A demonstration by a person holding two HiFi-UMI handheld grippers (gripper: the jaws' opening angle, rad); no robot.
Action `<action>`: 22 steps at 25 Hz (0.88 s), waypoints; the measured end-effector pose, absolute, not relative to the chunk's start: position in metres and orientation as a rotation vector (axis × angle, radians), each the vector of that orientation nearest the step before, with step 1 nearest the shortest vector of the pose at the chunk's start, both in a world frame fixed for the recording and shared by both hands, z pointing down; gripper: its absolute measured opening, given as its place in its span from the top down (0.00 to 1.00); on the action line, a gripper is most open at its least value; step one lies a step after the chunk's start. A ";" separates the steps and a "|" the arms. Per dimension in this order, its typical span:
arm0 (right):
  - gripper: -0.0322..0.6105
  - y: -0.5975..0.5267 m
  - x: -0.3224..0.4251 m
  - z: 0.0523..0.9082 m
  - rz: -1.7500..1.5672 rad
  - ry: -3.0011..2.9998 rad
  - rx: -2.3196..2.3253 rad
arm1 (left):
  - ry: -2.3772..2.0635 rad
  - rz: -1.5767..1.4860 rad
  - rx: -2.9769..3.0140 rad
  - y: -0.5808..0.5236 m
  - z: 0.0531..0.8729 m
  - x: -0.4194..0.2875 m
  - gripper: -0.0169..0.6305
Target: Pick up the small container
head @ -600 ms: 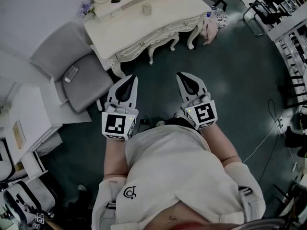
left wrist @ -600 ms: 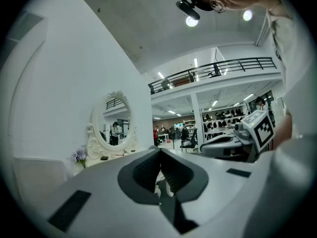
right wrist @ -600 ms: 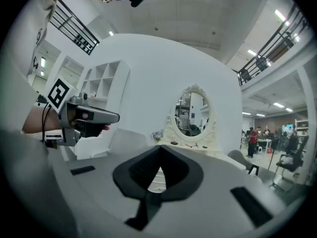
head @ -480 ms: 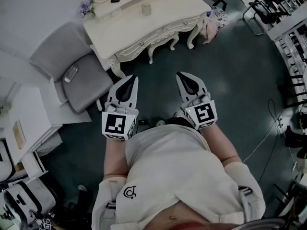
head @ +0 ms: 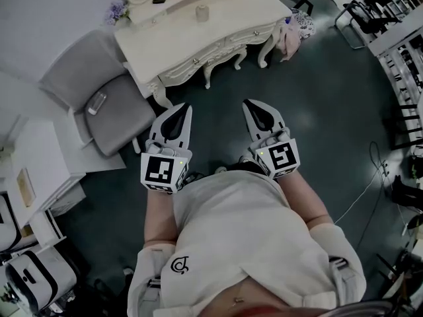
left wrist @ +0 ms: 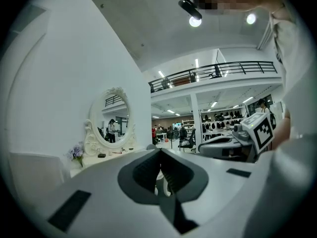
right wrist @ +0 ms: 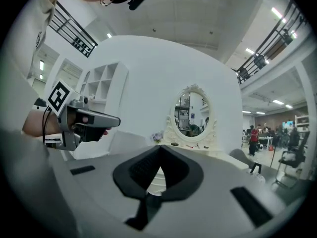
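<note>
The small container (head: 201, 13), a short cream cylinder, stands on the white dressing table (head: 218, 35) at the top of the head view, far ahead of both grippers. My left gripper (head: 182, 108) and right gripper (head: 252, 103) are held level side by side in front of the person's body, over the dark floor. Both have their jaws together with nothing between them. In the left gripper view the jaws of that gripper (left wrist: 160, 152) meet in front of the table's oval mirror (left wrist: 115, 118). The right gripper (right wrist: 159, 148) shows the same, tips touching.
A grey padded chair (head: 122, 121) with a clear bottle (head: 98, 102) on its seat stands left of the table. A white cabinet (head: 36, 157) and bags (head: 33, 276) sit at the left. Racks (head: 396, 38) and floor cables (head: 370, 177) are at the right.
</note>
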State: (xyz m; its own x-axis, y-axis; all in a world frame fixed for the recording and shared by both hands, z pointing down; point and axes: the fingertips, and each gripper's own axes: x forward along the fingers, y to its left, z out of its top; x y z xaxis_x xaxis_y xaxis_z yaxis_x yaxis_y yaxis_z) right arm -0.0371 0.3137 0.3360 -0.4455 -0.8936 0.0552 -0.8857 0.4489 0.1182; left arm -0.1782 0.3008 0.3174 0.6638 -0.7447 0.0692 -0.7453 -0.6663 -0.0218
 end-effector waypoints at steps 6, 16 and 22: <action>0.94 0.299 -0.032 0.338 -0.082 -2.595 1.595 | -1.321 0.116 2.815 0.283 0.322 -0.180 0.95; 0.94 0.210 0.009 0.353 -0.120 -2.669 1.453 | -1.482 0.191 2.713 0.216 0.345 -0.150 0.95; 0.94 0.120 0.051 0.355 -0.108 -2.744 1.322 | -1.594 0.183 2.606 0.130 0.349 -0.102 0.95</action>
State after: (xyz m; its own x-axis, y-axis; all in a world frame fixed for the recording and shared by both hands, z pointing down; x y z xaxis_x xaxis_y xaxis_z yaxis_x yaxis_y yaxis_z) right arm 0.0515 0.1199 0.3550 -0.6200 -0.7827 0.0537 -0.7761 0.6219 0.1040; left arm -0.1024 0.1298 0.3485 0.4513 -0.8807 0.1438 -0.8904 -0.4551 0.0071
